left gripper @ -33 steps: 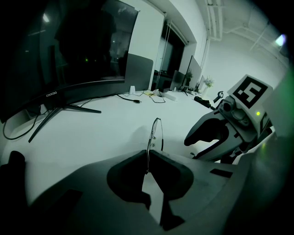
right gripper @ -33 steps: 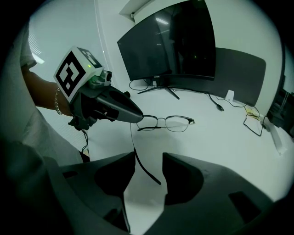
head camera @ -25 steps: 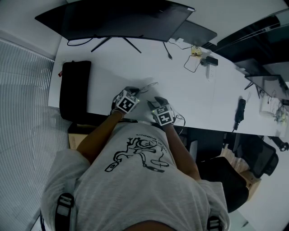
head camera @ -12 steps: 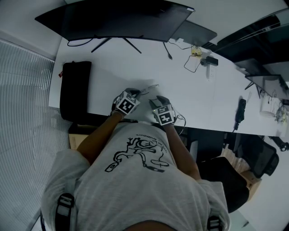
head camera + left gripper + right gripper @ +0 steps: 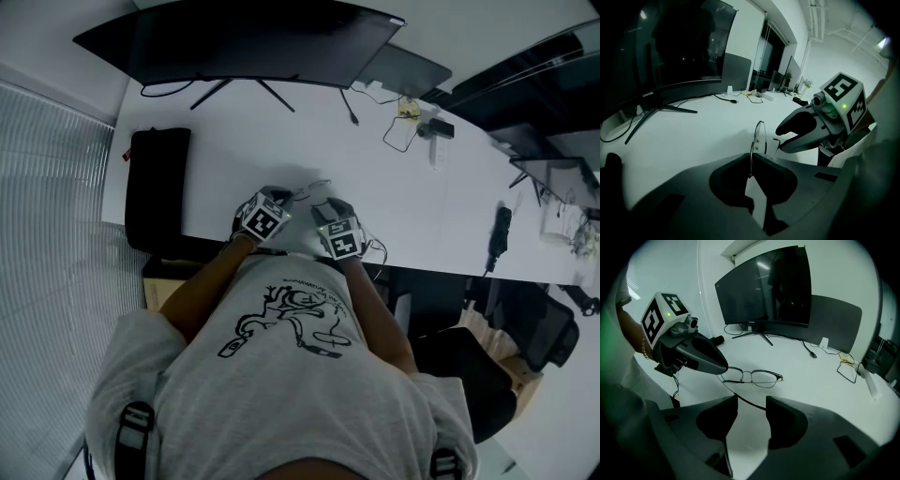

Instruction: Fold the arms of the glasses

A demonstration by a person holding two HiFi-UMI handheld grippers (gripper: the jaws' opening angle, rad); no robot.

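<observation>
Thin metal-framed glasses [image 5: 761, 377] lie on the white table [image 5: 216, 131] close to its front edge, between my two grippers. The left gripper [image 5: 750, 157] is shut on one end of the glasses' front [image 5: 759, 133], which I see edge-on there. From the right gripper view, the left gripper [image 5: 723, 369] covers that end. One dark temple arm [image 5: 745, 401] slants out from the frame and crosses the gap of my right gripper [image 5: 752, 401], which stands open around it. In the head view the glasses [image 5: 314, 186] are a faint line ahead of both grippers.
A wide curved monitor [image 5: 244, 42] stands on its stand at the back of the table. A black pouch [image 5: 155, 187] lies at the left edge. Loose cables [image 5: 403, 122] and small items sit at the back right. My body is right at the table's front edge.
Both grippers have stayed almost in place. The right gripper has edged slightly forward toward the glasses.
</observation>
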